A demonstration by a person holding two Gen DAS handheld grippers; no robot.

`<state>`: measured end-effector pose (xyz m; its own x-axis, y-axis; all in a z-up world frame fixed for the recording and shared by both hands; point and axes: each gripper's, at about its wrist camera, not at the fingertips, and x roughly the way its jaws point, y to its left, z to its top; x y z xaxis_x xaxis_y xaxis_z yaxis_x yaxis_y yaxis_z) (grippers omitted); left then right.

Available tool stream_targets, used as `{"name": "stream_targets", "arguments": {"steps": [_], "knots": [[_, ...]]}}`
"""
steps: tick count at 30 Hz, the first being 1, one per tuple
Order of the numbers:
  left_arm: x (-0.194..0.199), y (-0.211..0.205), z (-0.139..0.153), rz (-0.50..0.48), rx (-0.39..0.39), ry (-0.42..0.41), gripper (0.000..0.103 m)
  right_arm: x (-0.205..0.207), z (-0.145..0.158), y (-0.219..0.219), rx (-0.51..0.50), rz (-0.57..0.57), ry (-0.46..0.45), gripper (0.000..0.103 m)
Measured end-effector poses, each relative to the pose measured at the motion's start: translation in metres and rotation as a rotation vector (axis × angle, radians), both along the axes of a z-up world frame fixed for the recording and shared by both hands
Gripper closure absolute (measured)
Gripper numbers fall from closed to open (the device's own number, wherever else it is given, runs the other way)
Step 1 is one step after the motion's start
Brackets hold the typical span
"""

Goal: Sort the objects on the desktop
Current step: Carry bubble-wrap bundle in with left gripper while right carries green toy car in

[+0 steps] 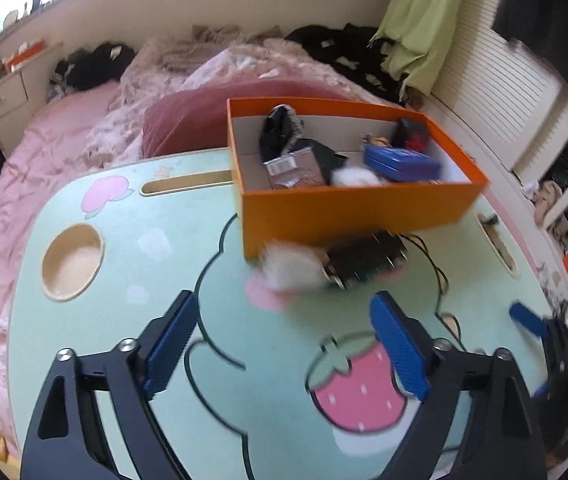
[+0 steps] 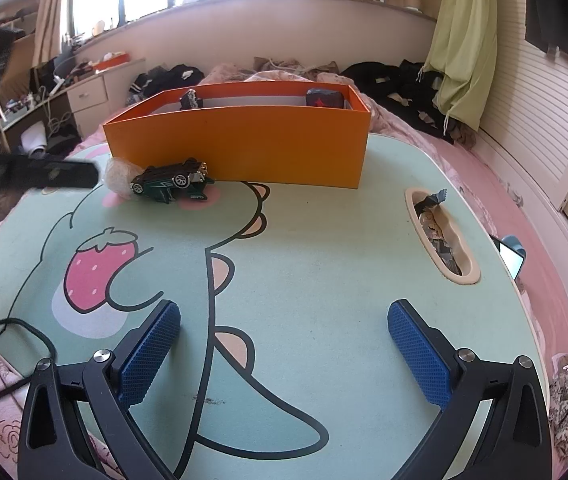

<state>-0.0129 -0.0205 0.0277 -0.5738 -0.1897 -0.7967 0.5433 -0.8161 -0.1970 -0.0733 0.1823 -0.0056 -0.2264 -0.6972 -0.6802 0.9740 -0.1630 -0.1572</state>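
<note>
Both wrist views look across the table (image 1: 84, 320) toward the orange box (image 2: 244, 148).

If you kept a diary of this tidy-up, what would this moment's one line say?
left claw open, empty | right claw open, empty | toy car upside down beside orange box | not yet boxed

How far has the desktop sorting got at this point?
Mostly done: the orange box already holds several items, including a blue box. Nothing is in hand; the left gripper and right gripper are both open and empty. Left on the table: a toy car lying on its side and a white wad.
</note>
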Motion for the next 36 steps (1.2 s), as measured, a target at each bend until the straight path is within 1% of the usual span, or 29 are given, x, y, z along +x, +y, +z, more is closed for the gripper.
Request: {"name": "stream_targets", "arguments": {"steps": [1,3,5,7,8,9,10,12,15,18,20,22,24,26,30,31,32,33,34,36], "knots": [[-0.008,-0.009,-0.003,0.004,0.037,0.000,0.027,0.000,0.000,0.000,0.000,0.000,0.000,0.000],[-0.016,-0.021,-0.013,0.014,0.098,0.001,0.034,0.000,0.000,0.000,0.000,0.002,0.000,0.000],[-0.020,-0.028,-0.022,0.023,0.146,0.010,0.038,0.000,0.000,0.000,0.000,0.001,0.000,0.000],[-0.022,-0.031,-0.030,0.024,0.183,0.024,0.045,0.000,0.000,0.000,0.000,0.001,0.000,0.000],[-0.019,-0.030,-0.030,0.031,0.174,0.034,0.049,0.000,0.000,0.000,-0.001,0.001,0.002,0.000],[-0.018,-0.030,-0.031,0.033,0.175,0.036,0.064,0.000,0.000,0.000,0.000,0.002,0.002,0.000],[-0.016,-0.031,-0.032,0.028,0.196,0.047,0.067,0.000,0.000,0.000,0.000,0.002,0.001,0.000],[-0.011,-0.031,-0.031,0.020,0.210,0.077,0.067,0.001,0.001,-0.001,0.003,0.004,0.001,0.000],[0.003,-0.028,-0.027,0.024,0.186,0.103,0.067,0.004,0.005,-0.007,0.025,0.016,-0.010,0.000],[0.022,-0.026,-0.023,0.032,0.170,0.123,0.067,0.008,0.019,-0.018,0.014,0.046,-0.041,0.000],[0.037,-0.026,-0.017,0.052,0.144,0.133,0.067,0.019,0.034,-0.036,0.004,0.080,-0.056,0.000],[0.050,-0.027,-0.008,0.077,0.109,0.153,0.067,0.031,0.040,-0.065,0.023,0.095,-0.043,0.000],[0.056,-0.027,0.000,0.086,0.085,0.165,0.067,0.039,0.037,-0.090,0.062,0.091,-0.050,0.000],[0.059,-0.026,0.008,0.090,0.068,0.181,0.067,0.046,0.029,-0.117,0.117,0.089,-0.080,0.000],[0.063,-0.026,0.016,0.091,0.056,0.205,0.067,0.049,0.012,-0.151,0.176,0.033,-0.112,0.000],[0.063,-0.027,0.017,0.091,0.058,0.208,0.067,0.048,0.009,-0.156,0.197,0.031,-0.141,0.005],[0.063,-0.027,0.017,0.092,0.059,0.210,0.067,0.047,0.005,-0.159,0.219,0.036,-0.172,0.018],[0.063,-0.028,0.017,0.092,0.064,0.210,0.067,0.047,0.005,-0.159,0.218,0.034,-0.156,0.021],[0.063,-0.029,0.016,0.092,0.069,0.210,0.067,0.048,0.006,-0.158,0.222,0.032,-0.141,0.027],[0.061,-0.028,0.015,0.091,0.073,0.204,0.067,0.045,0.006,-0.155,0.218,0.039,-0.150,0.027]]}}
